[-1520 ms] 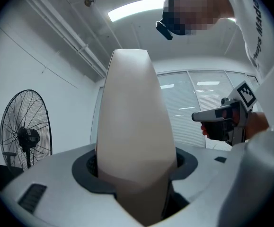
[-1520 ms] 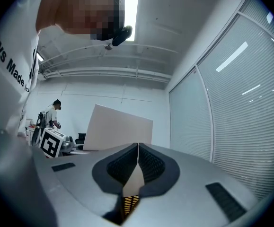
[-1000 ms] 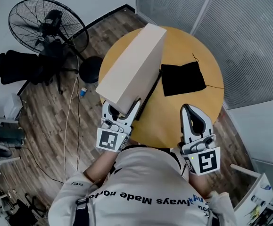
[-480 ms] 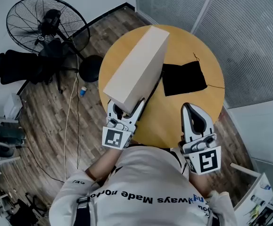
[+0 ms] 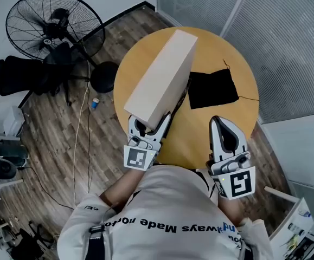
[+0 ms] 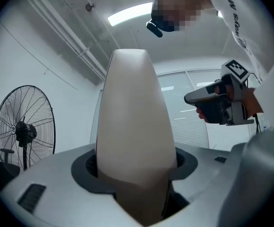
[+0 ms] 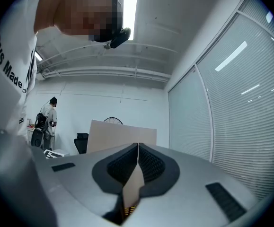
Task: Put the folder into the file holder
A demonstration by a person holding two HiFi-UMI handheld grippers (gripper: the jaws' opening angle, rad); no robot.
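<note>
Left gripper (image 5: 149,125): my jaws clamp the beige file holder's (image 5: 162,77) near end.
Right gripper (image 5: 218,122): closed, empty.
Head view only: holder spans table (image 5: 205,137), 6 to 12 o'clock; black folder (image 5: 213,89) at its 3 o'clock.
Holder: plain, box-shaped.

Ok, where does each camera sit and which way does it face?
Head view: on the person's head, facing steeply down at the table; shirt, left gripper, right gripper show.
Left gripper view: on the left gripper, facing upward along jaws clamped on the beige folder; shirt shows.
Right gripper view: on the right gripper, facing upward past closed jaws; shirt shows.
All three share the beige folder.
</note>
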